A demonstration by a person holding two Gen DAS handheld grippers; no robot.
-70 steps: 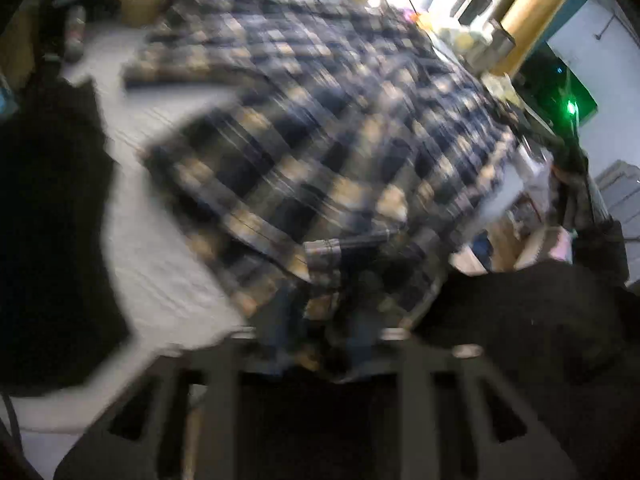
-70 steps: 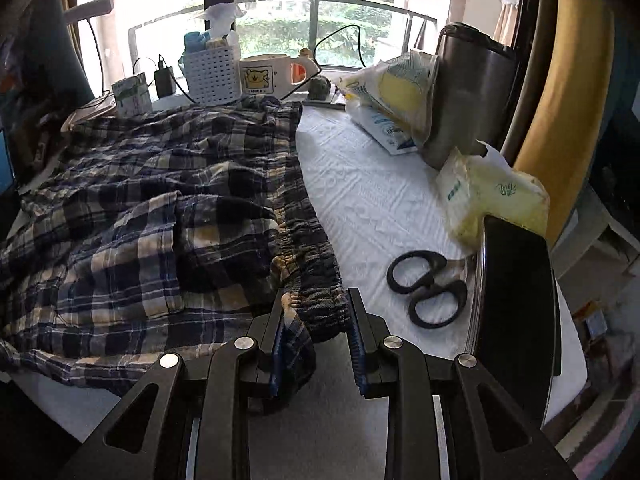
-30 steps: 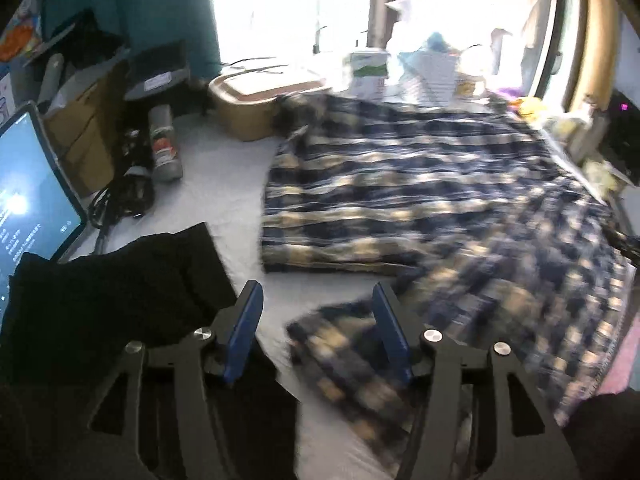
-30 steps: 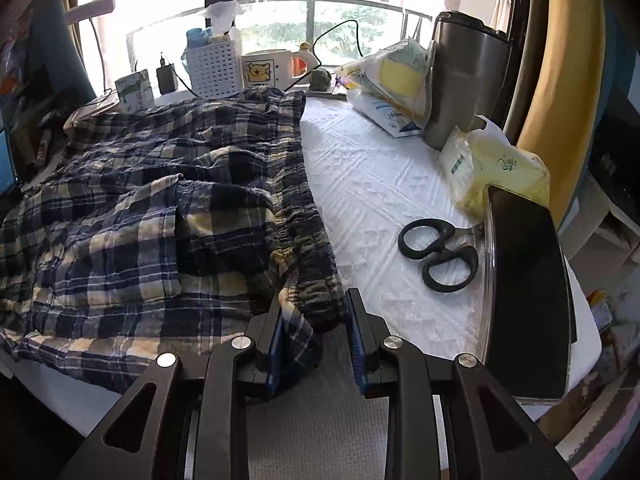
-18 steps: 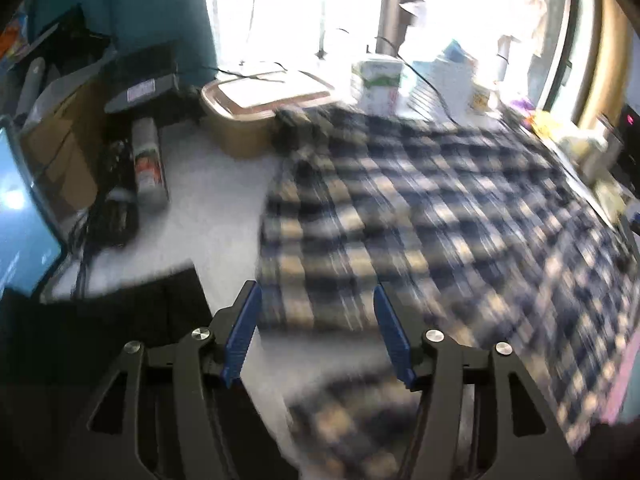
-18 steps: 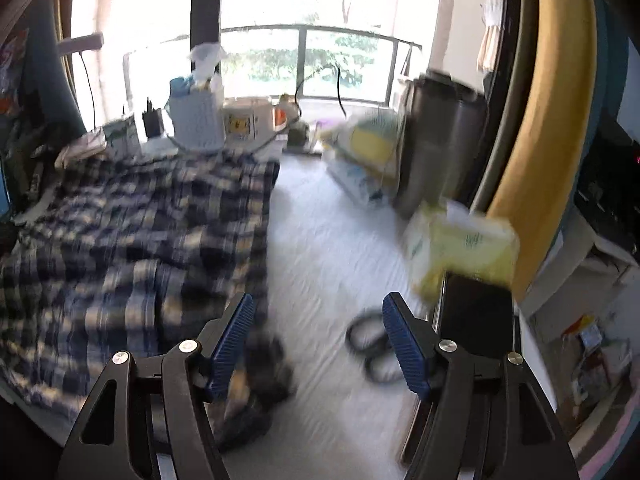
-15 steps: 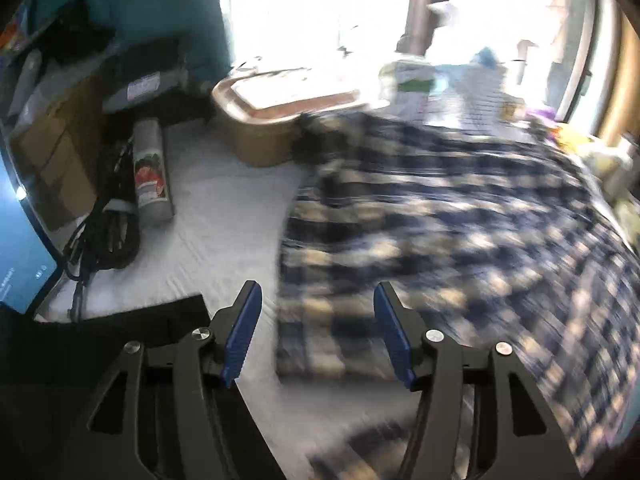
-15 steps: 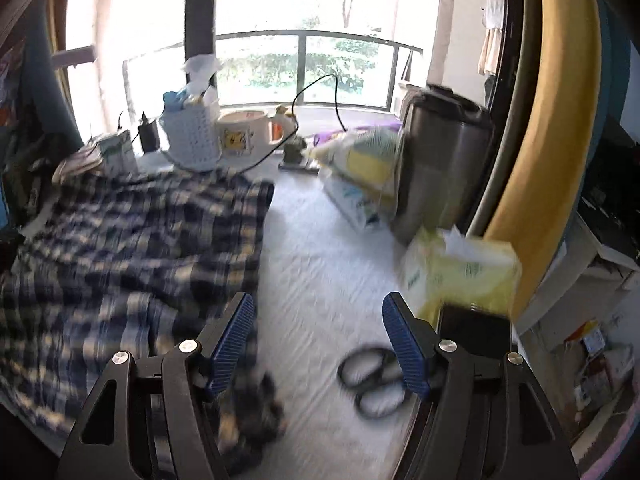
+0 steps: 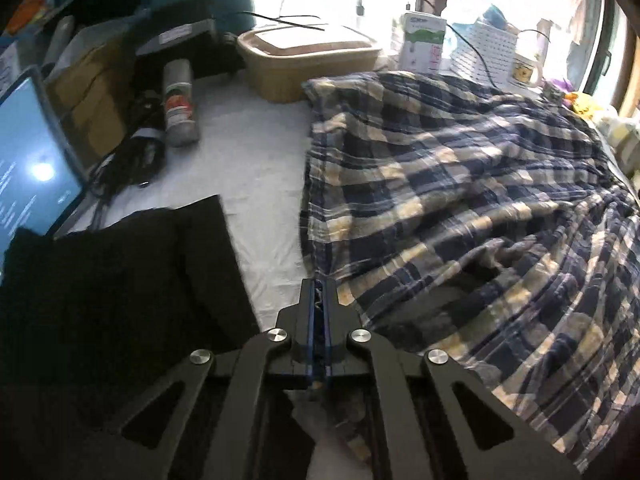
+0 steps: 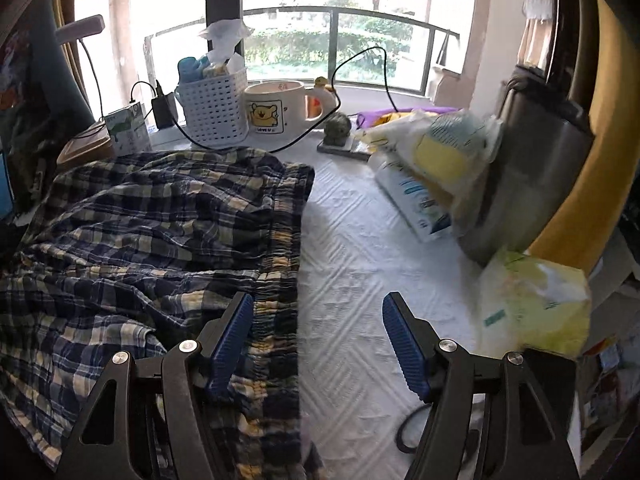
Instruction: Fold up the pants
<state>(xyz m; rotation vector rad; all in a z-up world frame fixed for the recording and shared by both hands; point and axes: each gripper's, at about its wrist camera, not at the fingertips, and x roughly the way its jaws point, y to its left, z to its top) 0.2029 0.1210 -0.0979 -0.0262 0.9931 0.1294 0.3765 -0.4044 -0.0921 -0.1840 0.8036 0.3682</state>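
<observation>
so the left gripper [image 9: 319, 286] is clamped on the floppy plaid pants [image 9: 460, 184] hem at lower centre, right gripper [image 10: 316, 320] gaping empty by the elastic waistband [image 10: 280, 264].

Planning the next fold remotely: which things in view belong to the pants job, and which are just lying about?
Part of the job:
plaid pants
left gripper, shut on the pants' edge
right gripper, open above the waistband

Just lying about:
black garment
laptop
spray can
white basket
bear mug
steel canister
</observation>
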